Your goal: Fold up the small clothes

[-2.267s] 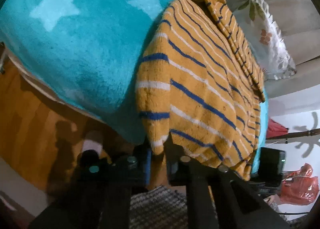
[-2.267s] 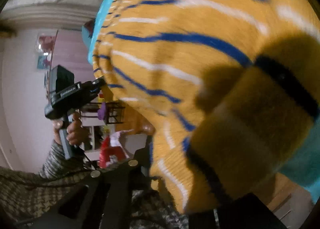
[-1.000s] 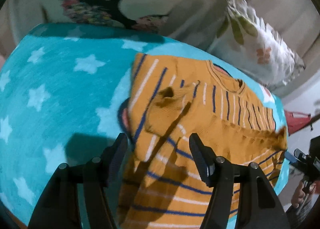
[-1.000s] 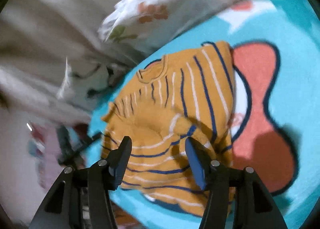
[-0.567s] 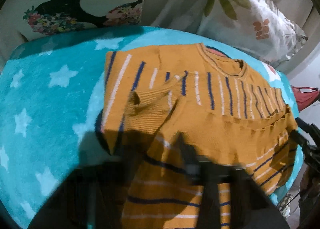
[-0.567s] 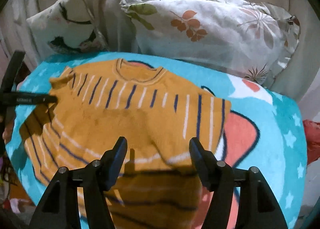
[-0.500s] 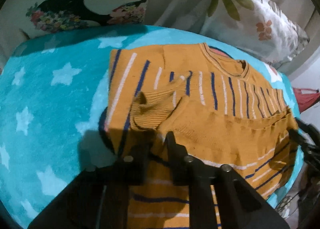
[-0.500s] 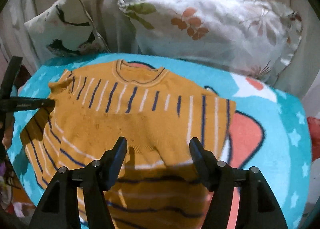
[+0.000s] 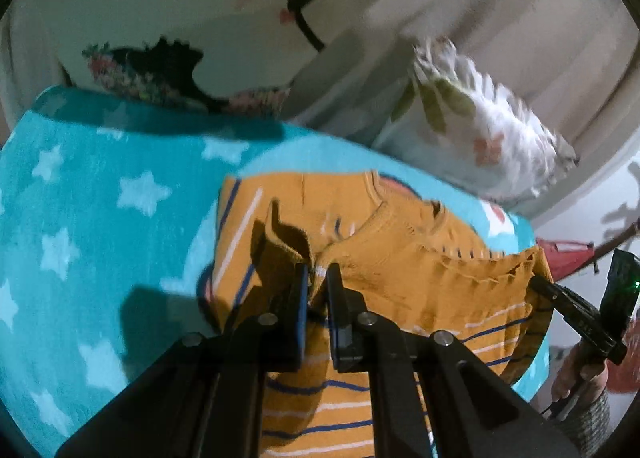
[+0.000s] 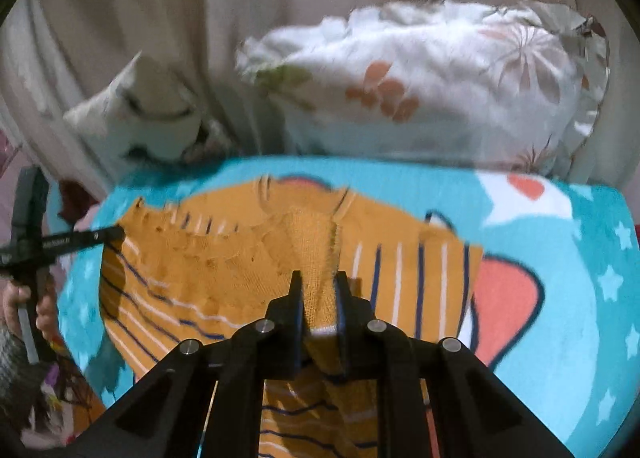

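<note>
While both tongs pinch the near hem of the orange striped sweater (image 10: 224, 282), the garment stretches away from them toward its collar. The right tongs (image 10: 318, 294) are clenched on a raised ridge of knit; the left tongs (image 9: 317, 278) are clamped on the hem beside a curled cuff. Its hem edge spans sideways between the two grips. Beyond, the sweater's far half lies flat on the turquoise star blanket (image 9: 100, 194), collar nearest the floral pillow (image 10: 420, 86). Carrying the hem forward looks like the fold.
</note>
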A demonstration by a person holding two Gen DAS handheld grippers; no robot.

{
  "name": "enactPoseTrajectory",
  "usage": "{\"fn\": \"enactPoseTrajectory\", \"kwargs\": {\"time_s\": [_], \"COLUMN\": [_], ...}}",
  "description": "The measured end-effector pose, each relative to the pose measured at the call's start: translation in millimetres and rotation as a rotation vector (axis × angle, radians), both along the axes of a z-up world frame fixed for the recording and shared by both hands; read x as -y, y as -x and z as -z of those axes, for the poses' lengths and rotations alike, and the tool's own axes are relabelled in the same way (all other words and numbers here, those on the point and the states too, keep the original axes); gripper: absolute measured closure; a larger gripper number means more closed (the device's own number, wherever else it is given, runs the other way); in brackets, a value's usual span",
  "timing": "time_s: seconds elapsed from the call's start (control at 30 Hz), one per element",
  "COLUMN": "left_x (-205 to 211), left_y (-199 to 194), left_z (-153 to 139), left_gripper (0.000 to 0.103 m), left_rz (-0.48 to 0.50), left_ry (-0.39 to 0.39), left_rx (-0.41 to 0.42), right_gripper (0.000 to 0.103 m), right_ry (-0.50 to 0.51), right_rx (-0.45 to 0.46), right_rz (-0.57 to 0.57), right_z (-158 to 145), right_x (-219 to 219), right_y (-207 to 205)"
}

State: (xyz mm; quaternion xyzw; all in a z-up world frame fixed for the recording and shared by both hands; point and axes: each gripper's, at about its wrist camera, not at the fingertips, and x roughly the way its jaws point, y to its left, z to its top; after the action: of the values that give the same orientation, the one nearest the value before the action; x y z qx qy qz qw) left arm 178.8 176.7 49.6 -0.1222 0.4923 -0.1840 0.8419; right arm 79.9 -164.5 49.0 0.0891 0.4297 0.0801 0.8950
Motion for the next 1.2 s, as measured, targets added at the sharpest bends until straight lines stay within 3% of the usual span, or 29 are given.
{"fn": "enactPoseTrajectory", "kwargs": {"time_s": [0.13, 0.3, 0.37, 0.43, 0.53, 0.63, 0.73, 0.9, 1.0, 1.13, 1.2], "left_x": [11, 27, 25, 18, 4, -17, -39, -60, -56, -46, -33], "left_y": [-36, -71, -73, -74, -70, -59, -38, 13, 37, 51, 52], "left_z": [11, 55, 58, 56, 43, 29, 23, 42, 64, 89, 99], "left_gripper": [0.094, 0.092, 0.089, 0.079, 0.056, 0.049, 0.039, 0.036, 0.035, 0.031, 0.028], "left_rz": [-0.033, -0.058, -0.075, -0.085, -0.119, -0.143, -0.163, -0.146, -0.105, -0.084, -0.074], "left_ry": [-0.035, -0.122, -0.105, -0.058, -0.023, 0.015, 0.024, -0.025, 0.002, 0.041, 0.011], "left_rx": [-0.027, -0.119, -0.132, -0.144, -0.128, -0.109, -0.097, -0.134, -0.166, -0.201, -0.199], "right_gripper": [0.088, 0.083, 0.078, 0.075, 0.063, 0.049, 0.044, 0.038, 0.038, 0.038, 0.036], "right_ry": [-0.04, -0.059, -0.071, -0.128, -0.196, -0.264, -0.302, -0.361, -0.429, -0.45, -0.39], "right_rx": [-0.048, -0.213, -0.25, -0.255, -0.207, -0.142, -0.136, -0.18, -0.21, -0.239, -0.199], "right_rz": [0.082, 0.175, 0.208, 0.223, 0.271, 0.311, 0.319, 0.272, 0.256, 0.219, 0.228], "right_z": [20, 80, 92, 92, 75, 53, 45, 65, 88, 112, 113], "right_x": [16, 31, 38, 48, 68, 95, 113, 113, 102, 78, 68], "right_y": [-41, -79, -83, -84, -73, -50, -17, 54, 89, 104, 103]}}
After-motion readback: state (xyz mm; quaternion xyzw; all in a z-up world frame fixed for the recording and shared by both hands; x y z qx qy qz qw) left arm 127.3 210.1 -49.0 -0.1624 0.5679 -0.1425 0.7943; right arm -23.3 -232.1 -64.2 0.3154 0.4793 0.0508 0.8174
